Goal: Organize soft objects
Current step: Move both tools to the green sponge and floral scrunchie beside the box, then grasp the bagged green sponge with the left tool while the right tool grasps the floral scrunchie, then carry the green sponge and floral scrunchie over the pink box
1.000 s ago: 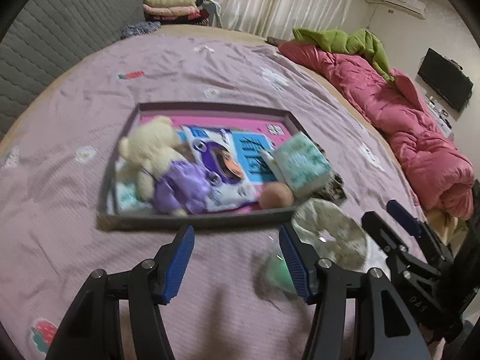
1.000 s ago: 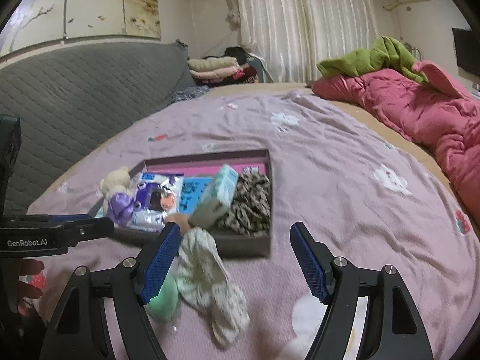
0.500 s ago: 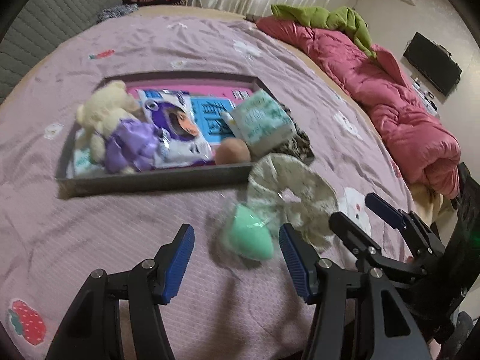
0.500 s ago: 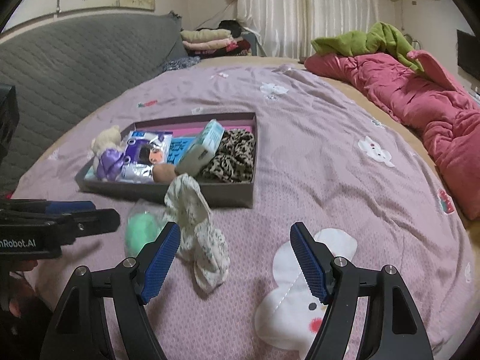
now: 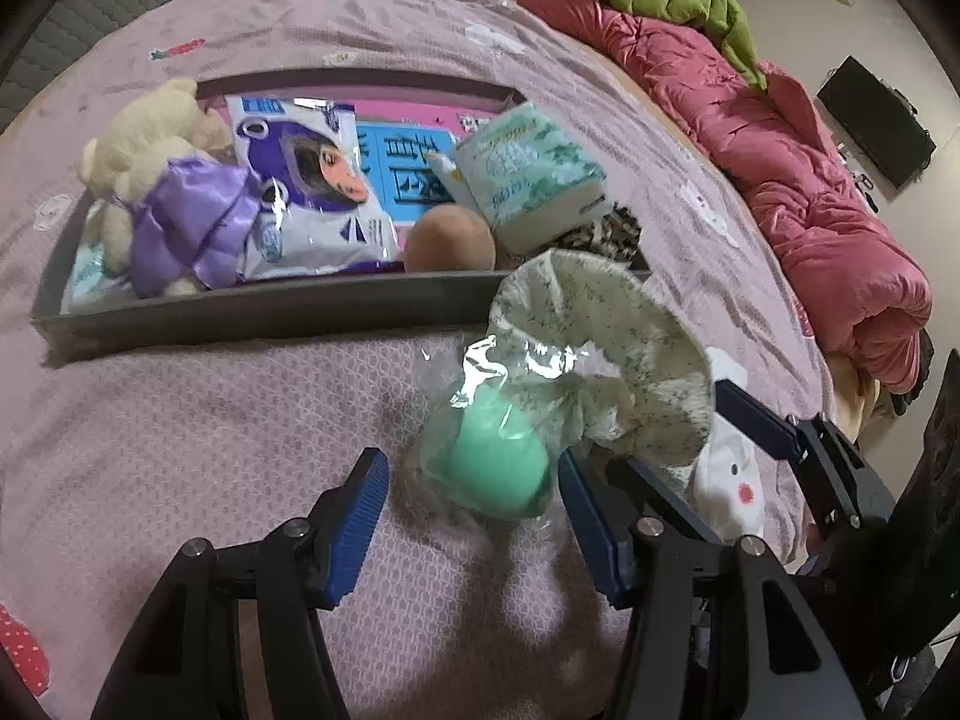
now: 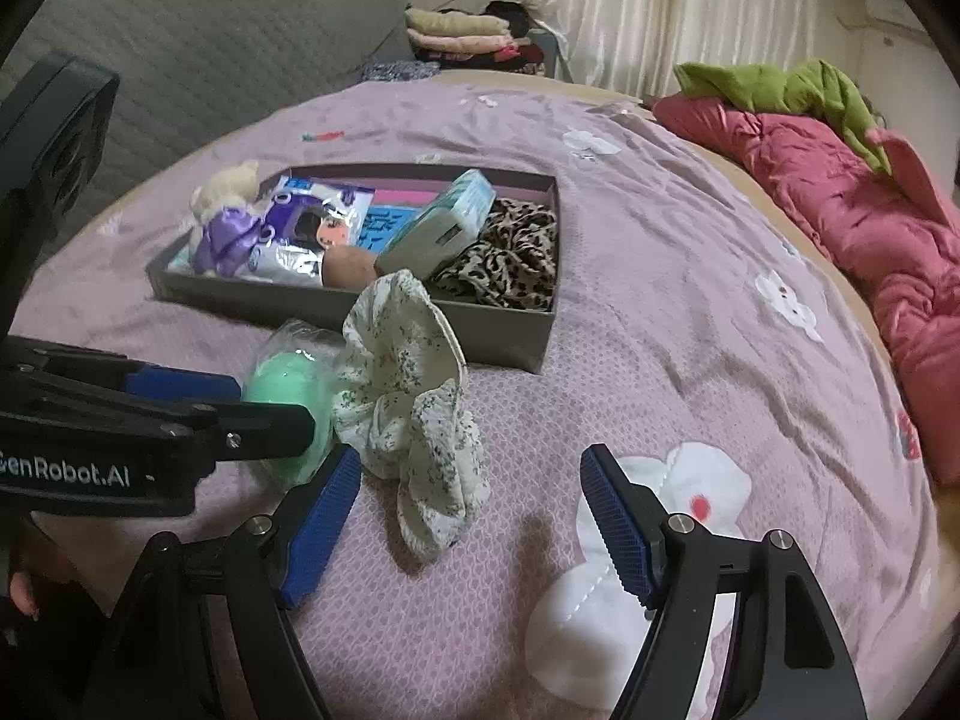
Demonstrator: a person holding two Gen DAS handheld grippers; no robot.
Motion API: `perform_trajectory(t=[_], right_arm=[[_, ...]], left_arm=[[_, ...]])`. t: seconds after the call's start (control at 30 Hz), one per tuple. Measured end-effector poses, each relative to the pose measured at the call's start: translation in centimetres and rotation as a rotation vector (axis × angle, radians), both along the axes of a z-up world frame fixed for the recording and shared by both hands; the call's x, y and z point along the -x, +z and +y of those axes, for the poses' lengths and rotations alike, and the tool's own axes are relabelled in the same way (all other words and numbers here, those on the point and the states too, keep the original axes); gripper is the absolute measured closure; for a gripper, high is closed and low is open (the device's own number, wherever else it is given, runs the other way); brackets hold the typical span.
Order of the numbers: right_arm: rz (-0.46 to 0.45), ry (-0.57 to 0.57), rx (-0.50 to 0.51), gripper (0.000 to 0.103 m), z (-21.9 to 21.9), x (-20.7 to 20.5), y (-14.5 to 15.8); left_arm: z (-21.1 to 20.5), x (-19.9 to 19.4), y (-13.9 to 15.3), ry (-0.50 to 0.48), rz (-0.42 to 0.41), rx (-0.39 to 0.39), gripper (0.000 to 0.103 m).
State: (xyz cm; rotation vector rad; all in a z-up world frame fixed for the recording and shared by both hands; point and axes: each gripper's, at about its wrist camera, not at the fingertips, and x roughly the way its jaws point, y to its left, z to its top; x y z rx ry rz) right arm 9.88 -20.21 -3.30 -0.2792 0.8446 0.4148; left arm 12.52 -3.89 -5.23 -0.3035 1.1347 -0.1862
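Note:
A green sponge in clear wrap (image 5: 498,462) lies on the purple bed cover, between the open blue fingers of my left gripper (image 5: 471,516); it also shows in the right wrist view (image 6: 288,384). A white floral scrunchie (image 5: 606,354) lies against it on the right, and shows in the right wrist view (image 6: 408,402). My right gripper (image 6: 471,531) is open and empty, just in front of the scrunchie. A grey tray (image 5: 270,306) behind holds a teddy bear (image 5: 156,150), a purple packet (image 5: 306,180), a tissue pack (image 5: 528,174), a brown sponge (image 5: 450,240) and a leopard scrunchie (image 6: 504,258).
A rolled pink quilt (image 5: 810,198) with a green cloth (image 5: 672,6) lies along the bed's right side. A grey padded headboard (image 6: 210,48) and folded clothes (image 6: 468,36) stand at the far end. The tray (image 6: 510,330) also shows in the right wrist view.
Both grippers have moved forward and down toward the bed. The green sponge now sits between my left fingers, and the floral scrunchie is closer to my right gripper.

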Motion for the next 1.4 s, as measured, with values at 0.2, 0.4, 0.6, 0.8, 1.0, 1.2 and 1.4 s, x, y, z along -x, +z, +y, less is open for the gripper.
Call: perform_trajectory(t=[0.2, 0.4, 0.6, 0.8, 1.0, 1.2, 1.4], right_arm=[[-0.006, 0.028, 0.005, 0.028, 0.7, -1.2, -1.0], [0.022, 0.055, -0.015, 0.070, 1.1, -2.2, -1.9], [-0.001, 0.028, -0.064, 0.082, 0.0, -2.3, -1.2], [-0.042, 0.012, -0.129, 0.085, -1.0, -2.1, 0.2], [-0.089, 0.043, -0.199, 0.085, -1.5, -1.1, 1.8], [-0.111, 0.064, -0.238, 0.085, -1.3, -0.2, 2.9], [-0.184, 0.131, -0.277, 0.085, -0.3, 1.4, 5.2]], left_arm=[[0.0, -0.4, -0.9, -0.002, 0.009, 0.013, 0.044], [0.0, -1.0, -1.6, -0.006, 0.015, 0.038, 0.044], [0.1, -1.3, -1.8, 0.005, 0.001, 0.079, 0.054], [0.3, -0.8, -1.4, -0.004, -0.026, 0.077, 0.058], [1.1, 0.2, 0.3, 0.011, -0.060, 0.097, 0.058], [2.4, 1.3, 3.2, 0.027, -0.142, 0.030, 0.058], [4.7, 1.3, 5.5, 0.080, -0.199, 0.003, 0.058]])
